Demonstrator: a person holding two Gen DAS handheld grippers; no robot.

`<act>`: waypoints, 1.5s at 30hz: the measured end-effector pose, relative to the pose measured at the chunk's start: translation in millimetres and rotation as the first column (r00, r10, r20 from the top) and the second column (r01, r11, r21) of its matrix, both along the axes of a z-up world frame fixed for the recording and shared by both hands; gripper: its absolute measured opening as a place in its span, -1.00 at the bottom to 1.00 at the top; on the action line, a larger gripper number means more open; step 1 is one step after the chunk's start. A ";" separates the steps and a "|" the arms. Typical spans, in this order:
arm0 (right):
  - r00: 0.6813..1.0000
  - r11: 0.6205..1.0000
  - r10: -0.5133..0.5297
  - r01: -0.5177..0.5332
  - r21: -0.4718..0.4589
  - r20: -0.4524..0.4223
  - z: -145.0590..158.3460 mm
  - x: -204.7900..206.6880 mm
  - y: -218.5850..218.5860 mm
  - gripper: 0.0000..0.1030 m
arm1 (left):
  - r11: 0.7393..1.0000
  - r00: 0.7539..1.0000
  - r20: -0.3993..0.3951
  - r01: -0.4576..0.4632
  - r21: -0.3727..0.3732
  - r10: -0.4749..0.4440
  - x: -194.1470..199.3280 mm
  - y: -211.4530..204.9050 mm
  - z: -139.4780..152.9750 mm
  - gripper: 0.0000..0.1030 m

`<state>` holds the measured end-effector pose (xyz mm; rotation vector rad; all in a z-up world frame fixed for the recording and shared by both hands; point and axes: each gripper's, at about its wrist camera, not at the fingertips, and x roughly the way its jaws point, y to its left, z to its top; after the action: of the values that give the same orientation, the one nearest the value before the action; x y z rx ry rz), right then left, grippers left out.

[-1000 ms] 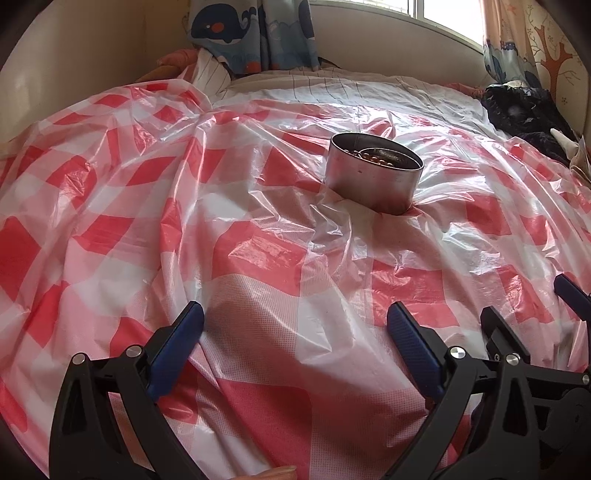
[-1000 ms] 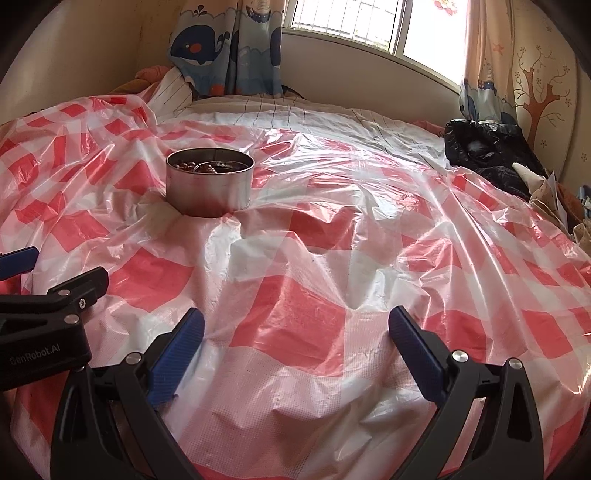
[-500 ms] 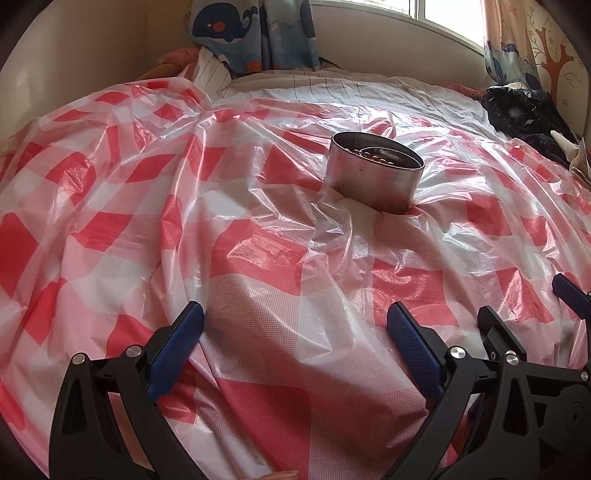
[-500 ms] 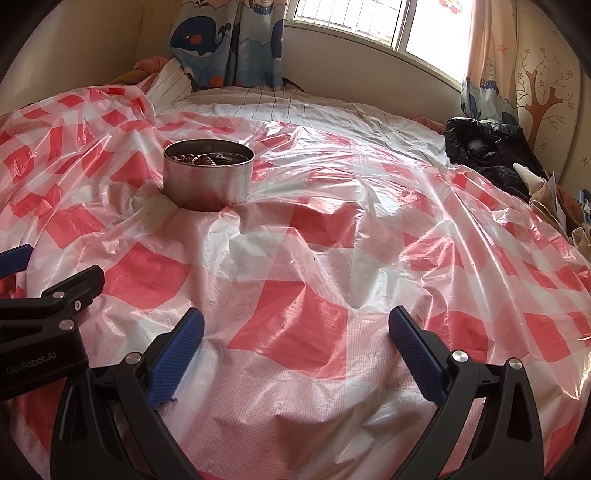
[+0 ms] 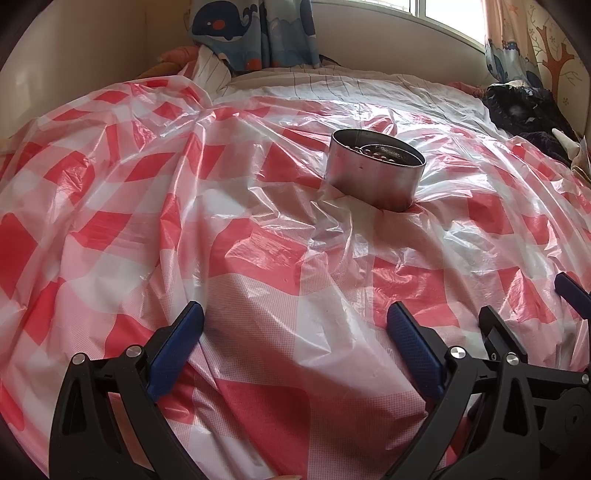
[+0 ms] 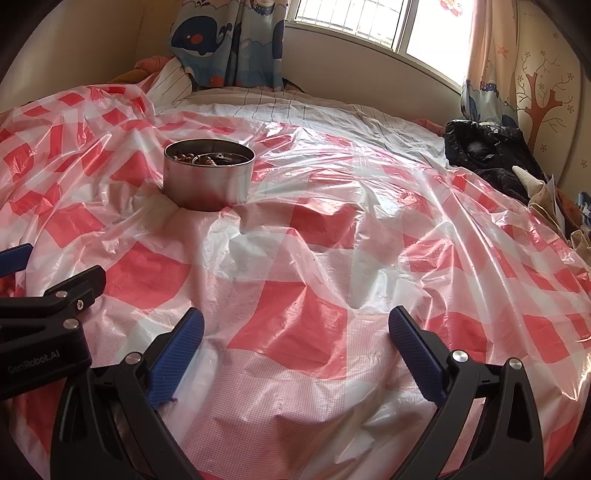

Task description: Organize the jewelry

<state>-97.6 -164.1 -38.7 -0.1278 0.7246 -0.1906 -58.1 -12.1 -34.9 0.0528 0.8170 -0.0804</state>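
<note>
**Inspector:** Report the left gripper (image 5: 295, 332).

**Assistant:** Its blue-padded fingers (image 5: 177, 343) are spread wide with nothing between them. They sit low over the red-and-white checked plastic sheet (image 5: 147, 206) that covers the bed. From the wrist views I cannot tell whether the pads touch the sheet.

**Inspector:** And the right gripper (image 6: 295, 332)?

**Assistant:** Same condition: fingers (image 6: 413, 347) released, gap empty, low over the sheet (image 6: 369, 221). The two grippers lie side by side; the left one's black frame shows at the lower left edge of the right view, the right one's frame at the lower right edge of the left view.

**Inspector:** Location of the jewelry?

**Assistant:** Inside a round metal tin (image 5: 373, 173), open at the top, standing upright on the sheet and pressing a dimple into it. Beaded pieces (image 6: 207, 158) are visible over the rim in the right view (image 6: 208, 181); individual items cannot be told apart. The tin stands well ahead of both grippers, right of centre for the left one, left of centre for the right one. Neither touches it.

**Inspector:** Surroundings?

**Assistant:** Whale-print curtain (image 6: 225, 40) and a window (image 6: 351, 22) at the far wall. A dark bundle of clothing (image 6: 491, 155) lies at the bed's far right edge, well apart from the tin.
</note>
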 end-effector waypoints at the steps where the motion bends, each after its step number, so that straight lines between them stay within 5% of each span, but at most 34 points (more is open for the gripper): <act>1: 1.000 1.000 0.000 0.000 0.000 0.000 0.0 0.0 0.1 0.86 | 1.000 1.000 0.000 0.000 -0.001 0.000 0.1 0.2 0.1 0.85; 45: 1.000 1.000 0.004 -0.004 -0.028 0.016 -0.1 -0.4 0.3 0.86 | 1.000 1.000 -0.004 0.001 -0.003 -0.001 1.9 0.4 0.2 0.85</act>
<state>-98.0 -163.9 -38.8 -0.1542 0.7061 -0.1981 -56.1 -11.8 -34.6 0.0505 0.8212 -0.0822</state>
